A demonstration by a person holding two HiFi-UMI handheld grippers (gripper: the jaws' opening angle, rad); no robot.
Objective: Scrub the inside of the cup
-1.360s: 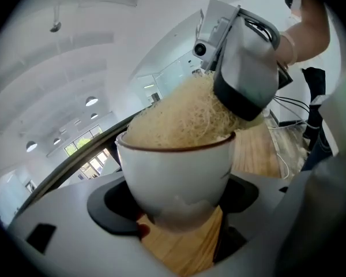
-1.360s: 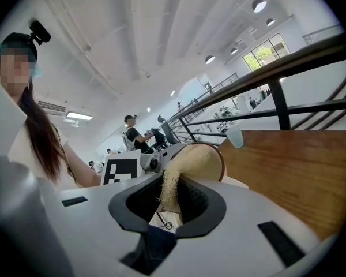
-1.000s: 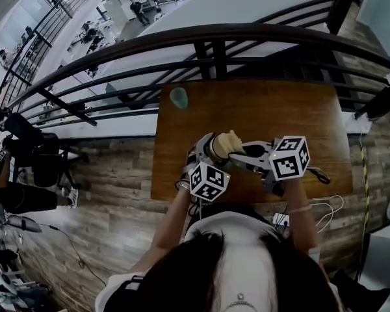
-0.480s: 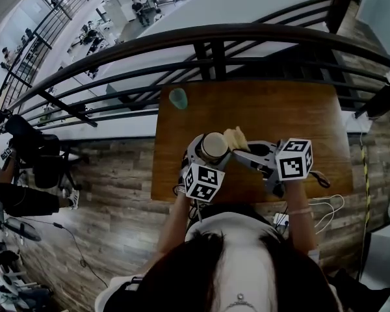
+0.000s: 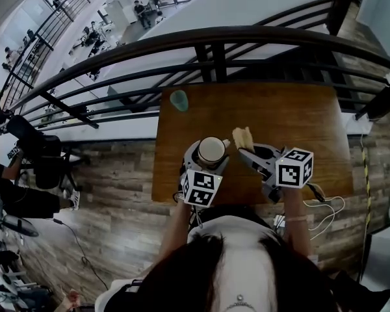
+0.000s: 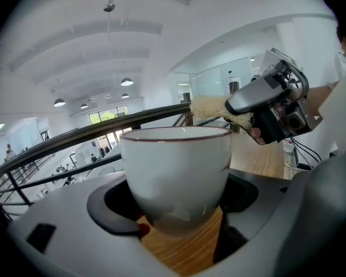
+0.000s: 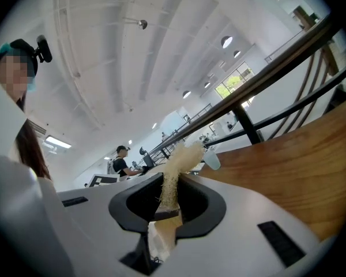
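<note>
glossy cup (image 6: 176,166), fibrous sponge (image 7: 180,159), wood table (image 5: 292,109)

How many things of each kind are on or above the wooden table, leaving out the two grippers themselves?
Cups: 2 (white cup, teal cup)
Scrubbers: 1 (loofah scrubber)
Total: 3

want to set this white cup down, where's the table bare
The brown wooden table is bare across its far middle and right side, right of the small teal cup. Crowded: the near edge, where the white ceramic cup and straw-coloured scrub pad are held.
</note>
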